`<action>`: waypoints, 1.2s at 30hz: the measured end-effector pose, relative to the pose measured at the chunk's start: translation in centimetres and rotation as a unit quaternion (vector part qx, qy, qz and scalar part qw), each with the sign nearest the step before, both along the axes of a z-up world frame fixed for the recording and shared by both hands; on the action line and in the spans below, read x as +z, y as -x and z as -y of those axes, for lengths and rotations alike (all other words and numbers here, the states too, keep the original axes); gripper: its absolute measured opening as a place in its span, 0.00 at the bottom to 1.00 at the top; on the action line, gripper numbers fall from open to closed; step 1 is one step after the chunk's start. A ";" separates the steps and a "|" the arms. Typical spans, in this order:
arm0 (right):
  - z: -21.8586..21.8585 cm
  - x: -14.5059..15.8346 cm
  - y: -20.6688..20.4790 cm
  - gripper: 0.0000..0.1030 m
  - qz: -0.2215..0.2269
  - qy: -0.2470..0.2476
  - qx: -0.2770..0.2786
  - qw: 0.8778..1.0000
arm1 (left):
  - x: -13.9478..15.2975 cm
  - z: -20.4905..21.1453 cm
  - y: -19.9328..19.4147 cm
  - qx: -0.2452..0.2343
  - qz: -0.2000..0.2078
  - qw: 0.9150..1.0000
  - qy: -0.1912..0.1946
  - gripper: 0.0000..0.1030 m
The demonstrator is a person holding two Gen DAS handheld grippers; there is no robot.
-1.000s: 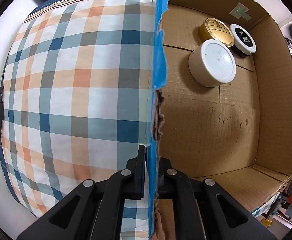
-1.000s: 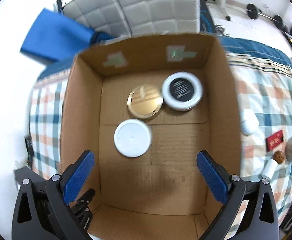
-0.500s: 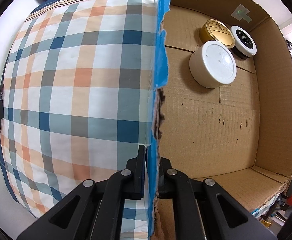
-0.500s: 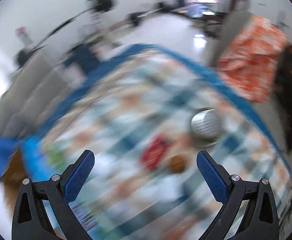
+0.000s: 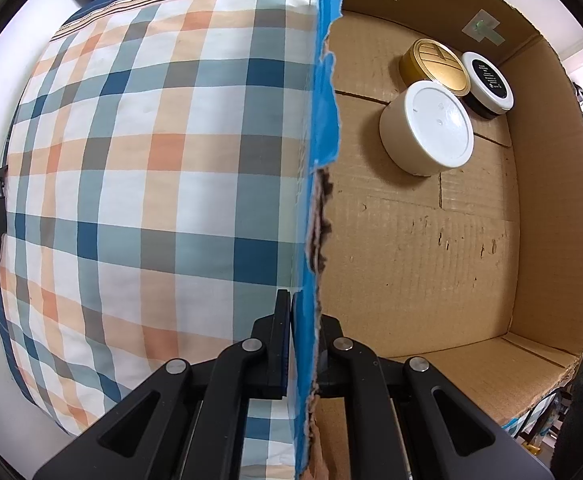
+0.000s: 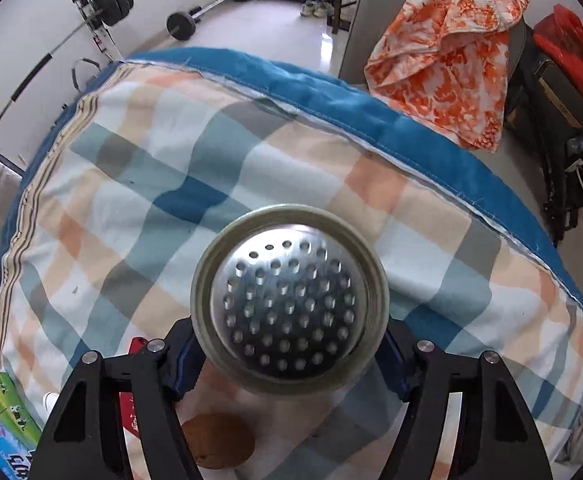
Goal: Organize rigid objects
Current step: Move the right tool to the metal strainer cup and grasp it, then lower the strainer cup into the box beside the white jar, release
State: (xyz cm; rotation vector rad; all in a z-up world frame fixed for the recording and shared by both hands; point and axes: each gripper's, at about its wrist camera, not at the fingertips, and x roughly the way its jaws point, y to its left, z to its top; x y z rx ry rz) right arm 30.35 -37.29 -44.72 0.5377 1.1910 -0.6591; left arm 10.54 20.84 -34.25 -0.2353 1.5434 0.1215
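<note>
Guessing the shaker jar is rigid and slick, so right gripper flanks its sides, contact unclear, while left gripper pinches the box wall.

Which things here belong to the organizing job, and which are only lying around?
Job: cardboard box; white jar; gold tin; black-lidded jar; perforated metal tin.
Around: barbell; orange cloth; plaid bedcover.
</note>
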 end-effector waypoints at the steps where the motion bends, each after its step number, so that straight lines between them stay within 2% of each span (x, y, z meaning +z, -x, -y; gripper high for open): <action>1: -0.3 0.0 0.1 0.71 -0.001 0.001 0.009 1.000 | 0.0 0.0 0.0 -0.001 0.000 1.000 0.000 0.04; 6: -2.6 0.1 1.4 0.71 -0.012 -0.028 0.085 0.996 | 0.0 0.2 0.0 -0.003 0.000 1.000 0.000 0.04; 10: -5.6 0.4 4.1 0.71 -0.041 -0.065 0.162 0.984 | 0.0 0.2 -0.1 -0.005 0.000 1.000 0.000 0.04; 14: -9.1 -0.3 6.8 0.71 -0.111 -0.111 0.245 0.957 | 0.0 0.2 -0.2 -0.005 -0.001 1.000 0.001 0.04; 17: -10.5 -0.8 7.5 0.72 -0.151 -0.108 0.276 0.943 | 0.0 0.3 -0.3 -0.006 -0.002 1.000 0.000 0.04; 21: -10.7 -0.7 7.1 0.81 -0.165 -0.097 0.279 0.941 | 0.0 0.4 -0.4 -0.004 -0.002 1.000 0.000 0.04; 26: -10.3 -1.9 6.3 0.79 -0.185 -0.105 0.273 0.938 | 0.0 0.6 -0.4 -0.004 -0.001 1.000 0.000 0.04; 27: -10.4 -1.9 6.3 0.75 -0.188 -0.100 0.279 0.937 | 0.0 0.6 -0.4 -0.004 -0.001 1.000 0.000 0.04; 28: -10.7 -1.6 6.3 0.72 -0.185 -0.096 0.284 0.936 | -0.1 0.6 -0.4 -0.004 -0.002 1.000 0.000 0.04; 32: -11.9 -0.6 6.6 0.71 -0.188 -0.090 0.294 0.933 | -0.1 0.7 -0.4 -0.004 -0.002 1.000 0.000 0.04; 36: -14.8 2.5 6.2 0.71 -0.168 -0.089 0.307 0.932 | -0.2 0.8 -0.4 -0.005 -0.002 1.000 -0.001 0.04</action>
